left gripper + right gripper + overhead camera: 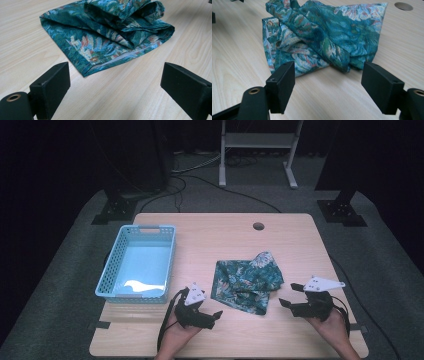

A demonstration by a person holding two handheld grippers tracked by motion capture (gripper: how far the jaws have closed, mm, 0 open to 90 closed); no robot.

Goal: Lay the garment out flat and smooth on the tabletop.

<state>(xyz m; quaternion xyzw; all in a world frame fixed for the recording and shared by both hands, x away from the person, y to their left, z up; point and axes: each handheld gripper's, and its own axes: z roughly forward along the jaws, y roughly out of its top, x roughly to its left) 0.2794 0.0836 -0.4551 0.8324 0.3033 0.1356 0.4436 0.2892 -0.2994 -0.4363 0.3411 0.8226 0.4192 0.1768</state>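
A crumpled teal floral cloth (247, 281) lies on the wooden table (225, 240), right of centre. My left gripper (212, 315) sits open just off the cloth's near left corner, jaws apart with nothing between them. My right gripper (291, 296) stands open at the cloth's right side, also holding nothing. In the left gripper view the cloth (107, 32) lies just beyond the jaws, its pale hem showing. In the right gripper view the cloth (329, 35) is bunched in folds close ahead of the jaws.
A light blue plastic basket (137, 262) stands at the table's left with something pale in its bottom. A round cable hole (258, 226) sits near the far edge. Stand feet and cables lie on the carpet beyond.
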